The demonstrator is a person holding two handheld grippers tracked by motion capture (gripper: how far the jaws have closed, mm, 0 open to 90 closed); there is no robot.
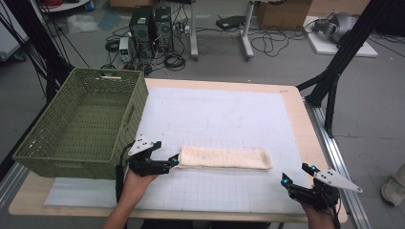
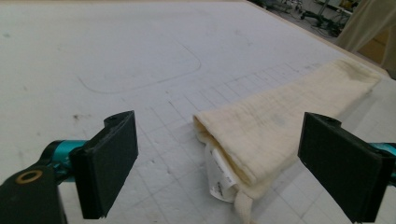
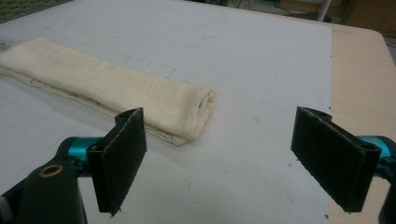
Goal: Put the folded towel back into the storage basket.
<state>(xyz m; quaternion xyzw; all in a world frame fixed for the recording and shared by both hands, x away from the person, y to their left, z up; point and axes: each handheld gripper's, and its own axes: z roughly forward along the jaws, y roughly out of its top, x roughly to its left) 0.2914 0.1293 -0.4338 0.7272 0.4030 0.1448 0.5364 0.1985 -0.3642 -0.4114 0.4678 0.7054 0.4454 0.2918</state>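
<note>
One folded towel (image 1: 224,158) lies flat on the white mat (image 1: 229,114) on my bench (image 1: 315,129). My left gripper (image 1: 173,161) sits at the towel's left end, and its fingers (image 2: 109,163) are spread wide with the end of the towel between them, not squeezing it. My right gripper (image 1: 297,174) is off to the right, apart from the towel, fingers (image 3: 122,156) wide too and holding nothing. A green basket (image 1: 86,124) stands on the left.
</note>
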